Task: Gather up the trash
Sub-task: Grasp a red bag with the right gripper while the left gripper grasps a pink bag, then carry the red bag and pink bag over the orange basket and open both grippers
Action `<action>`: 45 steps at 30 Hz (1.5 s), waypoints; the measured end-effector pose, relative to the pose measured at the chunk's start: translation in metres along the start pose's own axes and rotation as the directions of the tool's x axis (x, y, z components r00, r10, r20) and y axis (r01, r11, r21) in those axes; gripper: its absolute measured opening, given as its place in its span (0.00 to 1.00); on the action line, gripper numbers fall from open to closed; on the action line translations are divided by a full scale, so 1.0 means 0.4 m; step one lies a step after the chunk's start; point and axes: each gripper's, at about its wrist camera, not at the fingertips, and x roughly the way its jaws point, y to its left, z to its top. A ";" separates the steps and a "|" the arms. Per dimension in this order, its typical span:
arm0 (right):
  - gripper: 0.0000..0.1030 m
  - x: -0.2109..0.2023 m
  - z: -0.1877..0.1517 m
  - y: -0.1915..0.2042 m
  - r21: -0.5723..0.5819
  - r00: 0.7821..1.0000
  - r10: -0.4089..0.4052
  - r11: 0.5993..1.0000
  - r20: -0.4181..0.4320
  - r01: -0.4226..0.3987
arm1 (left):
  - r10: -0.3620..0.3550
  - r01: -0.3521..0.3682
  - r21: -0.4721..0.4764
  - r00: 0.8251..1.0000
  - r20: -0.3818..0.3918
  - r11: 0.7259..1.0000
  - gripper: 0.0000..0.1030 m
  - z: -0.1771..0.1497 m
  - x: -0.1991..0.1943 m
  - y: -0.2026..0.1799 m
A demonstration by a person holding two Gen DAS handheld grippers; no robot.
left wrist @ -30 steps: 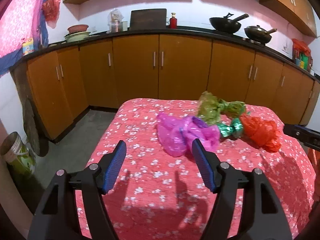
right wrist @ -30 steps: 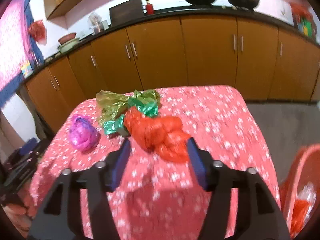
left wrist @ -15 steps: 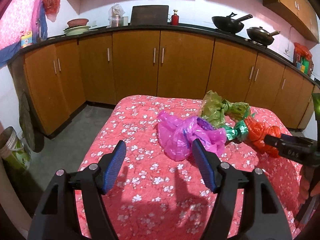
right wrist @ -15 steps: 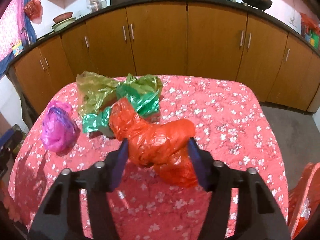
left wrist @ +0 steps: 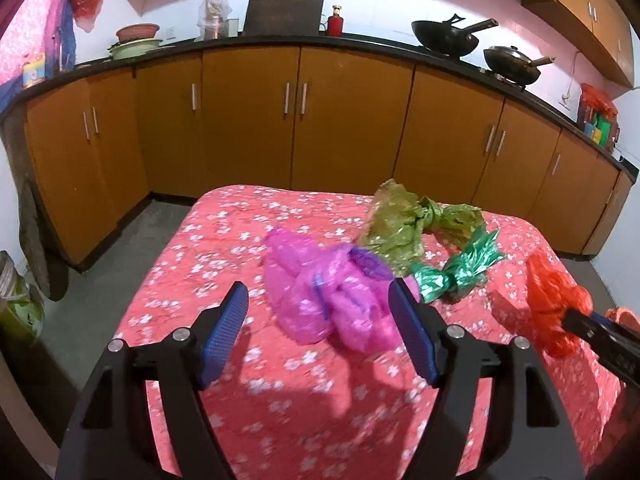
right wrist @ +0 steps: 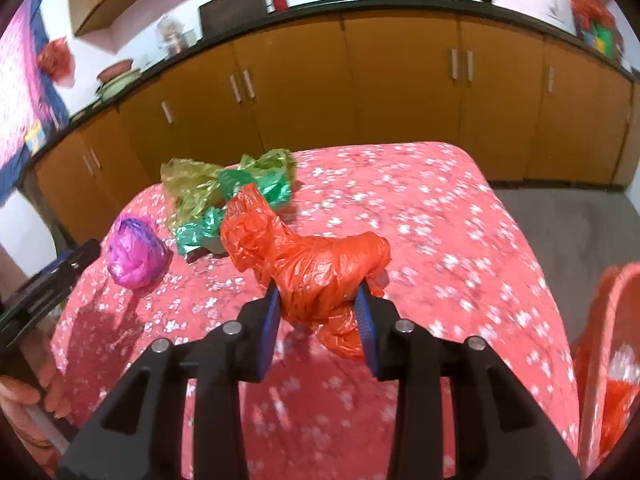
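Right hand-held gripper (right wrist: 320, 312) clamps orange bag (right wrist: 316, 264) mid-bundle, lifting clear of tabletop (right wrist: 420, 208). Left hand-held gripper (left wrist: 320, 320) spread wide, straddling pink bag (left wrist: 328, 300) for next pick.

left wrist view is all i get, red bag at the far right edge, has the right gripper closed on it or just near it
Observer: Closed. In the right wrist view the right gripper has both blue pads pressed into the orange-red bag.
Operator: anywhere to drop it
Observer: An orange basket sits low at the right edge, off the table's side.
Operator: is the pink one clear of it
Observer: Yes. The pink bag lies apart to the left, in front of the open left gripper.
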 end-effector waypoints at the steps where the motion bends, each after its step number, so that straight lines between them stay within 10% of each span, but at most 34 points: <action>1: 0.34 -0.007 -0.002 -0.010 0.012 1.000 -0.002 1.000 0.002 0.002 | 0.004 -0.004 0.011 1.000 -0.003 1.000 0.70 0.004 0.008 -0.010; 10: 0.34 -0.014 -0.013 -0.051 0.050 1.000 -0.014 0.999 -0.004 0.014 | 0.012 -0.007 0.068 0.997 -0.079 0.998 0.70 -0.007 0.059 -0.055; 21: 0.34 -0.022 -0.025 -0.040 0.057 1.000 0.004 0.998 -0.003 -0.004 | -0.042 0.048 0.040 0.989 -0.143 0.998 0.25 -0.013 0.084 -0.047; 45: 0.34 -0.312 -0.037 -0.088 0.050 0.988 -0.065 0.997 0.137 0.058 | -0.160 0.157 0.166 0.987 0.002 0.973 0.23 -0.009 -0.206 -0.219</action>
